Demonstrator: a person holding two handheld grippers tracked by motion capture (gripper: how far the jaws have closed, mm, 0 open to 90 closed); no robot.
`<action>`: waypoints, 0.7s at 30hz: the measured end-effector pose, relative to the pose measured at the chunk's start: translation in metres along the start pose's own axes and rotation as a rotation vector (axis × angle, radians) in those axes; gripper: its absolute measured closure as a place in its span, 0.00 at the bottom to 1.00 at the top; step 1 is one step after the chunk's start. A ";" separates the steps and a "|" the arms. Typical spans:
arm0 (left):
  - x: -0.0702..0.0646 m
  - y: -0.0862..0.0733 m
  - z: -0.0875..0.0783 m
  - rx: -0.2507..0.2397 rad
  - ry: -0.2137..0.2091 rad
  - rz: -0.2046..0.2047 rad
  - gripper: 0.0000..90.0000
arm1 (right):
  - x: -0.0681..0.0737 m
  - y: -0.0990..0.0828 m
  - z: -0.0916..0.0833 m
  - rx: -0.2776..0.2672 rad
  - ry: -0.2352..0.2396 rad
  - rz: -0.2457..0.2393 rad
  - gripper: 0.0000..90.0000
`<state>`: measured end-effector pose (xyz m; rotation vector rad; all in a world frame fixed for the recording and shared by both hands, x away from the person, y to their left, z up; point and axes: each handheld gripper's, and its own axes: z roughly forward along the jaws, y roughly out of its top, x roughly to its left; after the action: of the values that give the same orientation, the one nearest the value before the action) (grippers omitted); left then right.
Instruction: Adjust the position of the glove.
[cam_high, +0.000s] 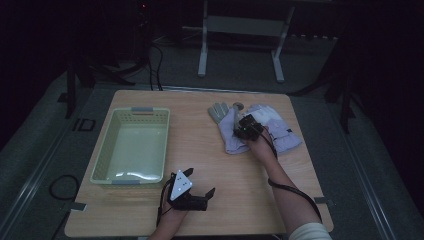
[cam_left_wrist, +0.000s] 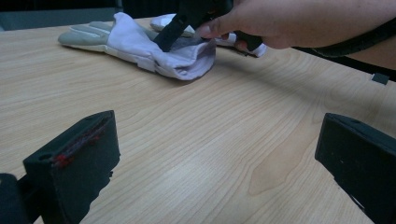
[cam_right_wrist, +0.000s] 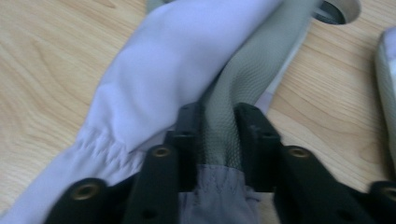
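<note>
Gripper clamps on a glove at the far side of a pale wooden table (cam_high: 235, 185).

From the left: a pale green slotted plastic basket (cam_high: 111, 141) sits at nine o'clock; the left gripper (cam_high: 201, 186) rests at six o'clock, jaws wide apart over bare wood. At one o'clock, the right gripper (cam_right_wrist: 218, 140) has its jaws pinched on the grey textured strip of a white-and-grey fabric glove (cam_high: 228, 131). A second, similar glove (cam_high: 280, 127) lies just right of it.

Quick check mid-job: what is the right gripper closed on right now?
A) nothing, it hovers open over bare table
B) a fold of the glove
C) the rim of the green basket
B: in the right gripper view the right gripper pinches a grey-green fold of the glove between its jaws.
</note>
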<state>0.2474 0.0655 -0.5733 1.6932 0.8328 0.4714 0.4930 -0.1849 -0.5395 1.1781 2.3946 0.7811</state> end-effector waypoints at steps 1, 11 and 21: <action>0.000 0.000 0.000 0.000 0.000 0.000 0.00 | 0.000 0.000 0.000 0.000 0.000 0.000 0.82; 0.000 0.000 0.000 -0.002 -0.002 -0.005 0.00 | 0.016 0.010 -0.027 -0.064 0.021 0.107 0.95; 0.000 0.000 0.000 -0.002 0.001 0.000 0.00 | 0.044 0.004 -0.072 -0.182 0.018 0.175 0.96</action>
<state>0.2472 0.0655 -0.5733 1.6915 0.8333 0.4729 0.4314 -0.1705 -0.4840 1.3211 2.2007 1.0439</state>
